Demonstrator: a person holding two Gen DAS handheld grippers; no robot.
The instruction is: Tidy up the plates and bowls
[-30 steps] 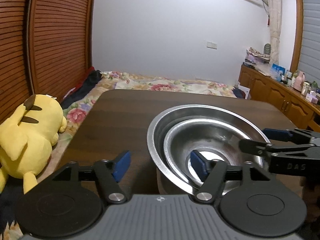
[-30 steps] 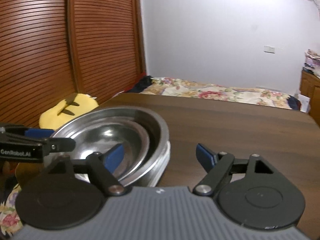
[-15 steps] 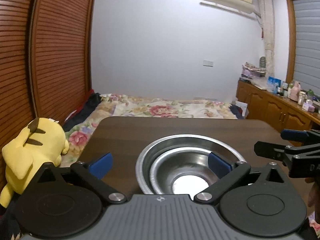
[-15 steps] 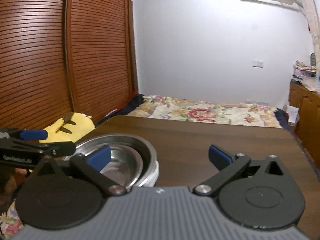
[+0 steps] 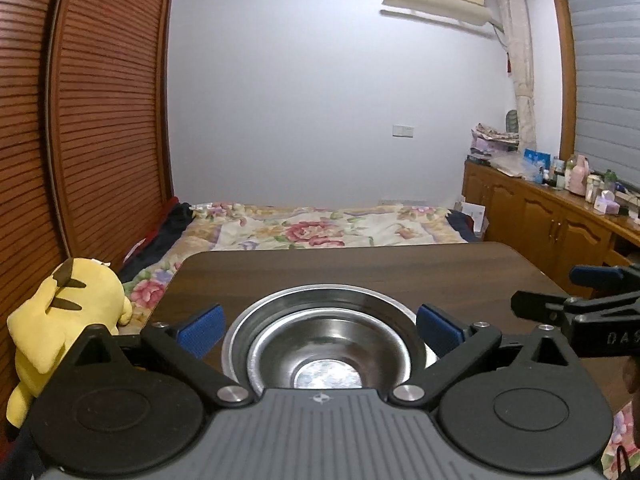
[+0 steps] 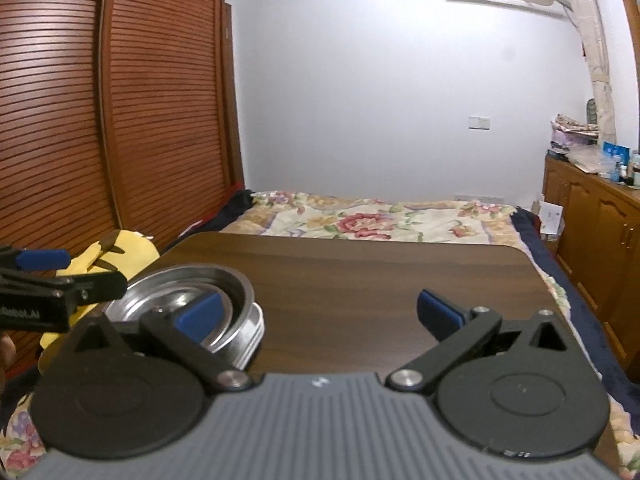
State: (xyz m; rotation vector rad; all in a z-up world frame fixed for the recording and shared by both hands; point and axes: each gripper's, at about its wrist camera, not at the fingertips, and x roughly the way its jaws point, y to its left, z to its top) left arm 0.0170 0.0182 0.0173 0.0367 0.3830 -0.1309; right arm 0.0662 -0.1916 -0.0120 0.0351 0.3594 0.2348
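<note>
A stack of nested steel bowls point(image 5: 324, 344) point(image 6: 192, 308) stands near the front of a dark wooden table point(image 5: 360, 272) point(image 6: 360, 276). A white rim shows under the stack in the right wrist view. My left gripper point(image 5: 318, 328) is open, held back from the stack, its blue pads apart on either side of it in view. My right gripper point(image 6: 318, 314) is open too, over bare table to the right of the bowls. Each gripper shows at the edge of the other's view. Neither holds anything.
A yellow plush toy point(image 5: 60, 320) lies left of the table. A bed with a floral cover point(image 5: 320, 228) stands beyond the far edge. Wooden cabinets point(image 5: 560, 224) with clutter run along the right wall, slatted wardrobe doors point(image 6: 100, 120) along the left.
Both grippers have drawn back and up from the bowls, and their jaws have spread wider. The bowl stack stays on the table, now smaller and lower in both views.
</note>
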